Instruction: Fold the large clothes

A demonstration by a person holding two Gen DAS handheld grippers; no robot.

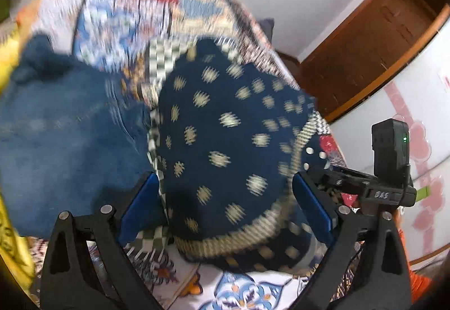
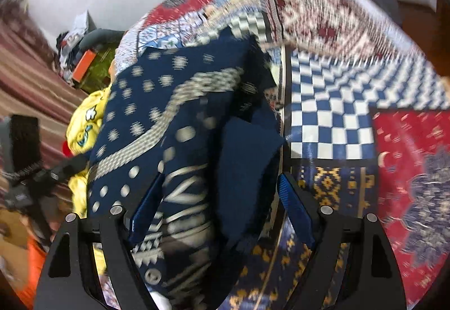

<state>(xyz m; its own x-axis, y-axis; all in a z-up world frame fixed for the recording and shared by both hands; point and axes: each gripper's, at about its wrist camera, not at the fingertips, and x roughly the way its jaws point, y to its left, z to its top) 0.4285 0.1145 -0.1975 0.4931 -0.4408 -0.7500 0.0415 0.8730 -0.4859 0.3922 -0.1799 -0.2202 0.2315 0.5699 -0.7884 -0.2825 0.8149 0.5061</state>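
The navy patterned garment lies bunched on the patchwork bedspread, jeans at nine o'clock. Both grippers, left and right, gape wide, holding nothing (cloth merely between fingers). Closing now might pinch several layers, dragging the bundle crooked.

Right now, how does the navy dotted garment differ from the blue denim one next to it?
The navy dotted garment carries pale dot motifs and a striped border; the blue denim garment is plain. The dotted one lies between the left tool's open jaws; the denim sits off to the side, outside them. Both are rumpled, unfolded, and lie on the patchwork bedcover.
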